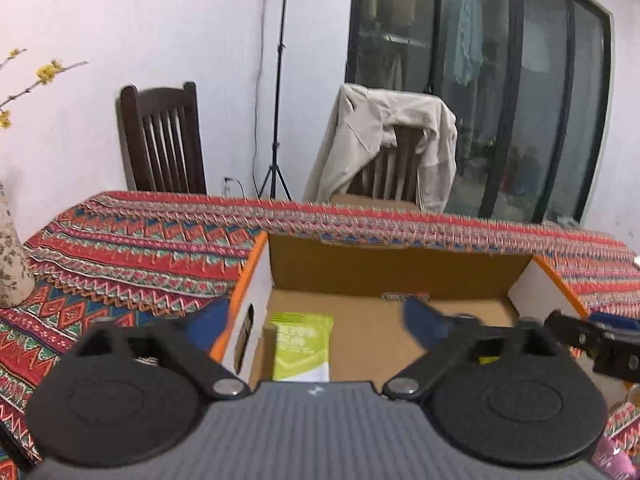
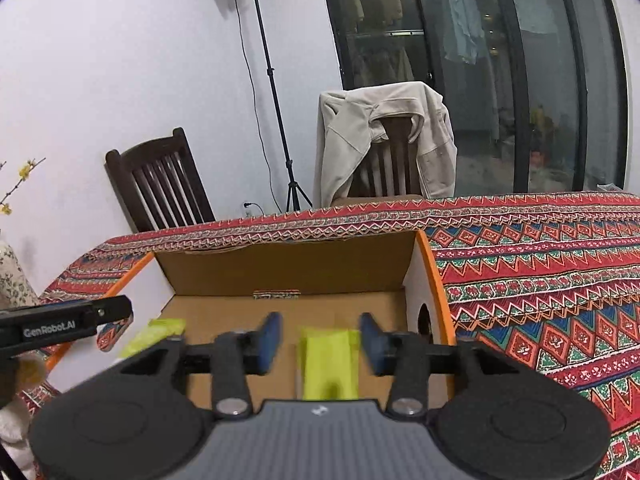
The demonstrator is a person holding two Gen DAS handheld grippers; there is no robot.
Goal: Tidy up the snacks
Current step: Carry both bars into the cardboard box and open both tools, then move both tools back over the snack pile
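An open cardboard box (image 1: 400,264) with white, orange-edged side walls stands on the patterned tablecloth; it also shows in the right wrist view (image 2: 288,268). A green snack packet (image 1: 302,346) lies on the box floor at the left. My left gripper (image 1: 316,320) is open wide over the box's near left part, its left finger outside the wall. My right gripper (image 2: 320,340) is open, with a yellow-green packet (image 2: 328,364) lying between and below its fingers, apart from both pads. A second green packet (image 2: 154,336) lies at the left. The right gripper's arm (image 1: 592,336) reaches in from the right.
A floral vase (image 1: 10,264) with yellow-flowered branches stands at the table's left end. Two dark wooden chairs stand behind the table, one (image 1: 396,160) draped with a beige jacket. A light stand (image 2: 276,120) stands by the wall. A pink item (image 1: 612,460) lies at the near right.
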